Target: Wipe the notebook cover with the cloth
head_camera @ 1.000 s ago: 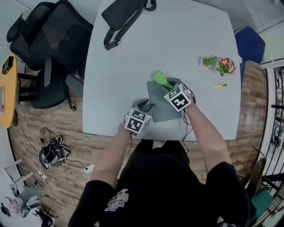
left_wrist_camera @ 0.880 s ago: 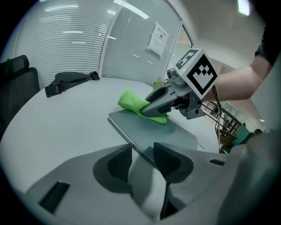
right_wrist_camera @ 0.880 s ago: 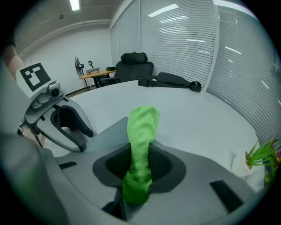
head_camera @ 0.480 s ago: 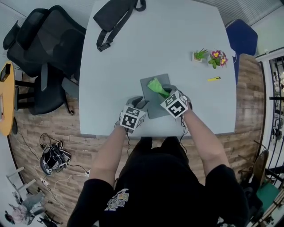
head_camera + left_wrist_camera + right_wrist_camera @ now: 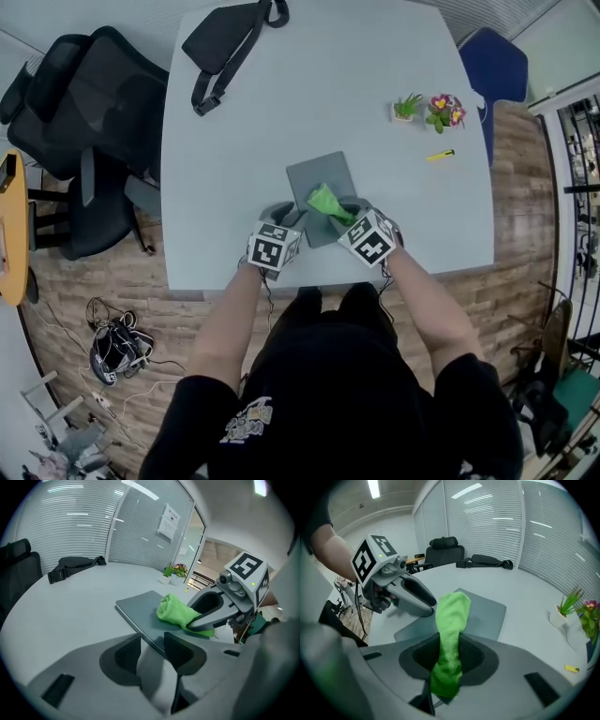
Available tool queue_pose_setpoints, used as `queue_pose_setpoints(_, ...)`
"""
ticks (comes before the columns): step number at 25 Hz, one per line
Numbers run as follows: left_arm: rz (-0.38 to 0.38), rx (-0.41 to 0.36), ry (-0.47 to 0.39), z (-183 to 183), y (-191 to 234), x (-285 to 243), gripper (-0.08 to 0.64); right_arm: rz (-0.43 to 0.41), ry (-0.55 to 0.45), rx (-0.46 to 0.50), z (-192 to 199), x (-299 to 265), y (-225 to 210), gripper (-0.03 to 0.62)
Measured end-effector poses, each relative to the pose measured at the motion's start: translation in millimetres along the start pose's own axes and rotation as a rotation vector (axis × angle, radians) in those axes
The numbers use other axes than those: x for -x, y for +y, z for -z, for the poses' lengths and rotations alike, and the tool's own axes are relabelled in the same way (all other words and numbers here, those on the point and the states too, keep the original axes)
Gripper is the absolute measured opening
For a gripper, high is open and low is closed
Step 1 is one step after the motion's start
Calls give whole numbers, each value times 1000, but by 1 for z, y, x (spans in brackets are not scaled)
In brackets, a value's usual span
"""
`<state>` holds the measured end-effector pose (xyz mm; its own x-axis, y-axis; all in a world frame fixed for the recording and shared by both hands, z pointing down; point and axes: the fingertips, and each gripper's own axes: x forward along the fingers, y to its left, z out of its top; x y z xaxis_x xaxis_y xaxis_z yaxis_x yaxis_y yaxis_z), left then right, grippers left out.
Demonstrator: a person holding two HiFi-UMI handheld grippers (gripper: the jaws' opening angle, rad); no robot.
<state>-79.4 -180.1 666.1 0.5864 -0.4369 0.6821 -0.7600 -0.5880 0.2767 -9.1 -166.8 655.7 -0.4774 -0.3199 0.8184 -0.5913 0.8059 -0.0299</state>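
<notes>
A grey notebook [image 5: 317, 176] lies flat on the pale table [image 5: 234, 141] near its front edge. My right gripper [image 5: 343, 210] is shut on a green cloth [image 5: 326, 202], whose free end rests on the cover's near half. In the right gripper view the cloth [image 5: 452, 620] runs out from between the jaws onto the notebook [image 5: 487, 613]. My left gripper [image 5: 281, 216] sits at the notebook's near left corner. In its own view, the left gripper [image 5: 152, 648] has its jaws apart, and the notebook [image 5: 138, 609] edge runs in by the right finger [image 5: 180, 651].
A black bag [image 5: 225, 37] lies at the table's far left. Two small potted plants [image 5: 427, 108] and a yellow marker [image 5: 441, 155] sit at the far right. A black office chair [image 5: 84, 103] stands left of the table, a blue chair [image 5: 492, 70] at the far right.
My right gripper has dragged the cloth from the notebook's far edge toward its near edge. The left gripper has stayed at the near left corner.
</notes>
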Motion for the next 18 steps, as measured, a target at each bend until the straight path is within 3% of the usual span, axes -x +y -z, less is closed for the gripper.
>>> queue_pose_setpoints(18,-4,-4,-2,-1,0,-1,158,-30,-19,-86,33,20,33,110)
